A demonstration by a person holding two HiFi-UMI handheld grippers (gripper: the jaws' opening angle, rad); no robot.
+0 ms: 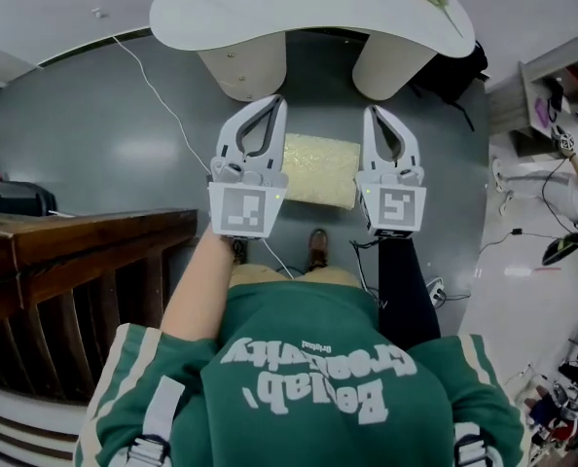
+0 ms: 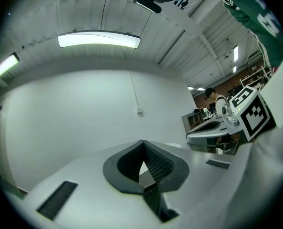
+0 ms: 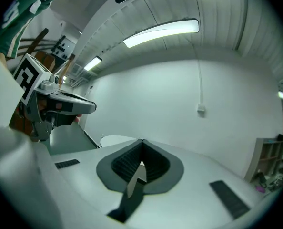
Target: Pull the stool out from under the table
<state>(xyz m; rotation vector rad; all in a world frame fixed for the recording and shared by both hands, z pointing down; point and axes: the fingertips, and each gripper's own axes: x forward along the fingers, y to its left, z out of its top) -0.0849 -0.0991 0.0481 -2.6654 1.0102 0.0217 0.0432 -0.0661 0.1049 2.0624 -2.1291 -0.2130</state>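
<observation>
Surface (image 1: 221, 17) at far side, on two pedestals. Stool (image 1: 318, 168) on the floor on their near side, seen between left hand-held gripper (image 1: 276, 100) and right hand-held gripper (image 1: 371, 111). Shoes (image 1: 317, 248) just behind stool. Railing (image 1: 75, 230) left; shelf unit (image 1: 552, 90) far right.

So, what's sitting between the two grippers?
In the head view, the yellow-cushioned stool shows between the left gripper and the right gripper; both are shut, empty.

Pale yellow stool (image 1: 320, 169), white table (image 1: 299, 13), grey floor (image 1: 104, 134), green white-lettered shirt (image 1: 308, 348)
</observation>
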